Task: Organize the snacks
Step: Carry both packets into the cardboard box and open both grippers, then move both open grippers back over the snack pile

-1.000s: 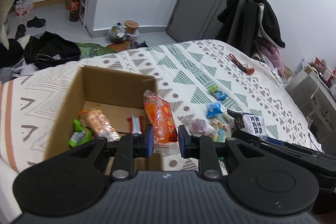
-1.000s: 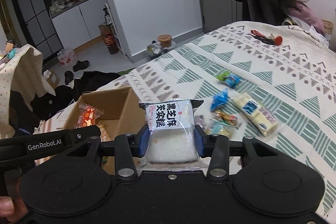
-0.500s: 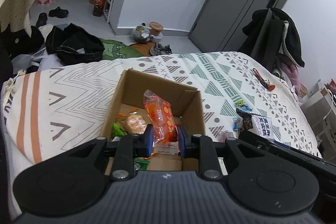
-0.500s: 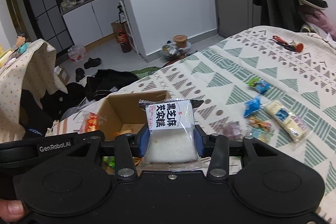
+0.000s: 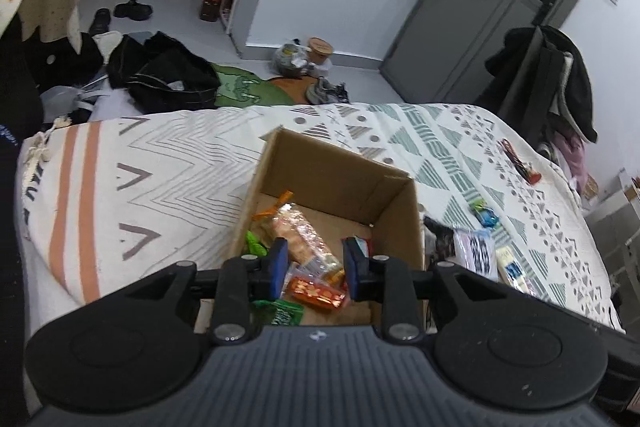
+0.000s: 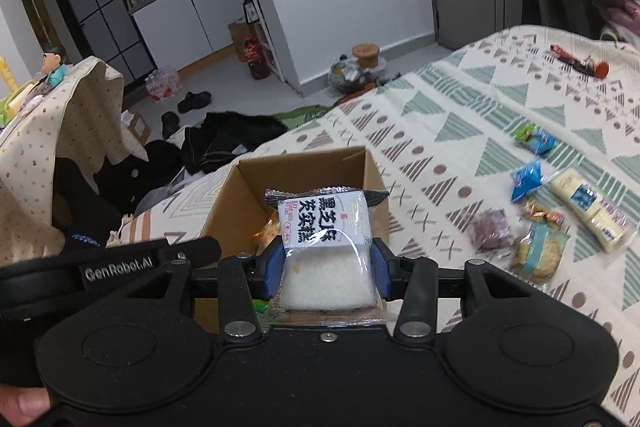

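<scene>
Right wrist: white, black-lettered snack packet (image 6: 326, 251)

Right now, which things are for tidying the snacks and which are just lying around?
For the job:
cardboard box
white rice cake packet in the right hand-held gripper
blue candy
long cream packet
left hand-held gripper, open over the box

Just lying about:
black clothes
shoes
red pen

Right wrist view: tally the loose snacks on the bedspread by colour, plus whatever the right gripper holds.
Blue packets: 2
Cream packet: 1
Orange packet: 1
Purple packet: 1
Teal cracker pack: 1
White snack in right gripper: 1
Total: 7
</scene>
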A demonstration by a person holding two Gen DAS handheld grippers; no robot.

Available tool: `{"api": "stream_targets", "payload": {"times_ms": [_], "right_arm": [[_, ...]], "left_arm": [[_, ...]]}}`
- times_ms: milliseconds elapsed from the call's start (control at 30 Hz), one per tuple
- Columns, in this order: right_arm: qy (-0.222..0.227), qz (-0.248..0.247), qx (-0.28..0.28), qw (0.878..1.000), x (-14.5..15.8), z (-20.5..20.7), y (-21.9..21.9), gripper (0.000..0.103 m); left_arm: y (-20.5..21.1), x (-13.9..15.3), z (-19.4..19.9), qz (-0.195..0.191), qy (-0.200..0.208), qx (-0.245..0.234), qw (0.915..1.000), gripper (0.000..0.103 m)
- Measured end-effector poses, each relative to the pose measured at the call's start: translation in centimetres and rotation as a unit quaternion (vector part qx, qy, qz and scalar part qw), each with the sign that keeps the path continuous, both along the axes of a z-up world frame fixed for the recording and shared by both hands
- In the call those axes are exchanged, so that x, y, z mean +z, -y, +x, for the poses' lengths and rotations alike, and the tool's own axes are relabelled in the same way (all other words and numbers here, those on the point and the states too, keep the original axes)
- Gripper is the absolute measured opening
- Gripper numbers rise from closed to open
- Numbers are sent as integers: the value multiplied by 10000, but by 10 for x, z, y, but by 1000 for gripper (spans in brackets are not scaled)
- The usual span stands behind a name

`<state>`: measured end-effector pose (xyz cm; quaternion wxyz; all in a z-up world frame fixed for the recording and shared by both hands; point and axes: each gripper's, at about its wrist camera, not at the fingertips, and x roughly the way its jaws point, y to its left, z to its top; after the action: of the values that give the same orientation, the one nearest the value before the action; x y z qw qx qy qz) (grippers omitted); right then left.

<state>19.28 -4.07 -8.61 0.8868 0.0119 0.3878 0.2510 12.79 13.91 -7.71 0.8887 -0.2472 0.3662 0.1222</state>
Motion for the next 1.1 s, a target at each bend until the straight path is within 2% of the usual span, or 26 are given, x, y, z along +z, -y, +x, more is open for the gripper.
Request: {"api": "stream_targets", "payload": {"times_ms": [33, 100, 167, 233, 300, 367, 633, 867, 1100], "right_arm": [[24, 18, -3, 10000, 0, -1, 1, 47], [46, 45, 2, 10000, 2, -2, 3, 53], [70, 34, -49, 10000, 4, -2, 8, 56], [94, 19, -96, 9999, 5, -1, 14, 57], [120, 4, -182, 9998, 6, -1, 24, 61], [148, -26, -261, 9995, 6, -2, 33, 67], [191, -92, -623, 9978, 1, -2, 77, 79], [426, -140, -906, 9949, 4, -4, 112, 96], [591, -194, -1135, 9916, 7, -2, 144, 103]], "left_arm": [[-2, 0, 0, 7, -29, 42, 10000, 33], [-3, -2, 1, 19, -84, 86, 9999, 47], [-2, -3, 2, 52, -128, 95, 9999, 57], [2, -3, 3, 80, -124, 63, 9999, 63], [8, -1, 3, 139, -97, 11, 9999, 75], [13, 0, 4, 209, -73, -19, 9998, 81], [40, 2, 9, 329, -35, -256, 9991, 85], [66, 8, 13, 473, 57, -419, 9980, 93], [94, 14, 18, 564, 142, -663, 9961, 94]]}}
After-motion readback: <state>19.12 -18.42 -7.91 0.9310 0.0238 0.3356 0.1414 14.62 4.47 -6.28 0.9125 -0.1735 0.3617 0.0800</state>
